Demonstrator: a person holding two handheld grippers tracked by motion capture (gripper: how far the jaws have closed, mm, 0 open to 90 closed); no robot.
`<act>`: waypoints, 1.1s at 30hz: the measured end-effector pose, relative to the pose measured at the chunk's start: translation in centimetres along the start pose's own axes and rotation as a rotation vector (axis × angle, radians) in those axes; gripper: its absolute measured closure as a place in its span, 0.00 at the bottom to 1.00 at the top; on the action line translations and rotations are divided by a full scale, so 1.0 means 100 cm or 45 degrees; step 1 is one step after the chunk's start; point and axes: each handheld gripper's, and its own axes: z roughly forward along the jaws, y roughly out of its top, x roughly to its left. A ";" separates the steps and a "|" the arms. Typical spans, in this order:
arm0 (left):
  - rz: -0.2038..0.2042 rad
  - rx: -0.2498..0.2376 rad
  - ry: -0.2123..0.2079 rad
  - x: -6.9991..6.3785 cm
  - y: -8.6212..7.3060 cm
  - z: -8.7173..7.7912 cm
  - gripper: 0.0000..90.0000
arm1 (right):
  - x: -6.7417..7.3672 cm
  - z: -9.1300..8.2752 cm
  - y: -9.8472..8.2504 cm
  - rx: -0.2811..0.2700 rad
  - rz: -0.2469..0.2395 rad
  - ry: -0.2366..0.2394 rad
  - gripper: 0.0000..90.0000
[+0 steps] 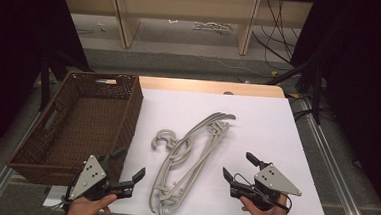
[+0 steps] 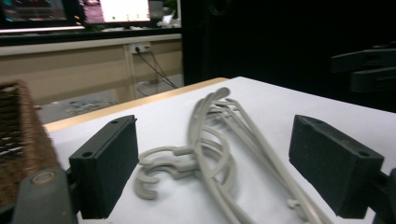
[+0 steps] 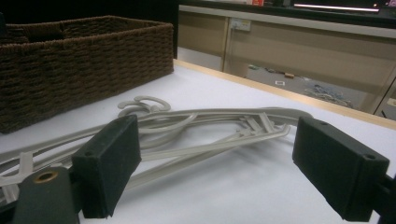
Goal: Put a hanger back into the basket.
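Note:
A pile of grey plastic hangers (image 1: 188, 160) lies stacked on the white table top (image 1: 267, 127), hooks toward the left. The same hangers (image 2: 215, 149) run away between the jaws in the left gripper view, and the hangers (image 3: 196, 135) lie crosswise in the right gripper view. My left gripper (image 1: 129, 170) is open near the front edge, just left of the pile, between it and the basket. My right gripper (image 1: 238, 166) is open to the right of the pile. Neither touches a hanger. The left gripper (image 2: 224, 168) and right gripper (image 3: 215, 172) hold nothing.
A dark brown wicker basket (image 1: 51, 144), empty, stands on the left side of the table, seen also as the basket (image 3: 84, 60) beyond the hangers. Floor, cables (image 1: 277, 42) and wooden furniture legs (image 1: 124, 18) lie past the far edge.

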 end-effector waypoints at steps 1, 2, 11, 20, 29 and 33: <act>-0.005 0.016 -0.025 -0.003 0.001 0.004 0.17 | 0.000 0.000 0.000 0.005 0.004 0.003 0.18; -0.005 0.016 -0.025 -0.003 0.001 0.004 0.17 | 0.000 0.000 0.000 0.006 0.006 0.001 0.18; -0.024 0.188 -0.076 -0.014 0.007 0.036 0.17 | -0.001 0.001 -0.001 0.011 0.002 0.001 0.18; -0.129 0.458 -0.073 -0.006 -0.001 0.078 0.26 | -0.002 0.001 -0.001 -0.004 0.014 0.020 0.19; -0.201 0.681 -0.064 0.007 -0.013 0.109 0.37 | -0.002 0.002 -0.001 0.011 0.003 0.013 0.19; -0.240 0.719 -0.056 0.011 -0.018 0.118 0.42 | -0.002 0.002 -0.001 0.011 -0.002 0.024 0.20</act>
